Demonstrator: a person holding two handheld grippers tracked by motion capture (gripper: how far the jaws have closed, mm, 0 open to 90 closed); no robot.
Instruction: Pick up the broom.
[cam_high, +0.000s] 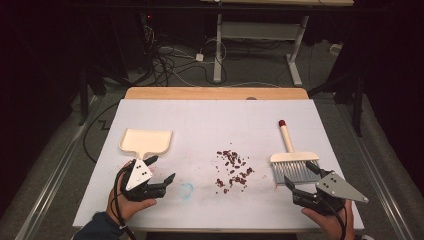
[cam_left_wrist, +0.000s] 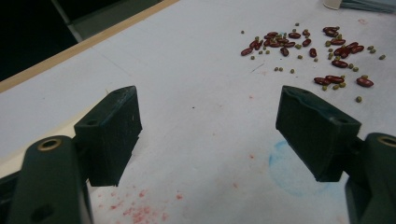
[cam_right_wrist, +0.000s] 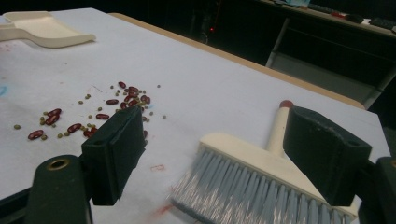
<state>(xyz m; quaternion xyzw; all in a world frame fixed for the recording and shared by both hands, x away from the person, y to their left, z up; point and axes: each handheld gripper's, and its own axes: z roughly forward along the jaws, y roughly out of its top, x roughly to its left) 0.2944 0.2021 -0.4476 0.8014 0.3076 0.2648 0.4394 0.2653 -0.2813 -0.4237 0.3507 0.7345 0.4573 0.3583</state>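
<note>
Two open tongs (cam_high: 160, 168), unlabelled brush (cam_high: 294, 161)

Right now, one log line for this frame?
left gripper: open, near dustpan | right gripper: open, at brush | beans: scattered mid-table, unswept

A white surface (cam_high: 210, 125) carries a cream dustpan (cam_high: 146, 141) at the left, a scatter of red beans (cam_high: 233, 169) near the middle, and a cream brush (cam_high: 293, 157) with grey bristles and a red-tipped handle at the right. The left hand-held gripper (cam_high: 163, 169) sits just below the dustpan's handle, jaws apart. The right hand-held gripper (cam_high: 300, 175) lies at the brush's bristles, jaws spread. A faint blue stain (cam_high: 186, 190) marks the surface between them.
</note>
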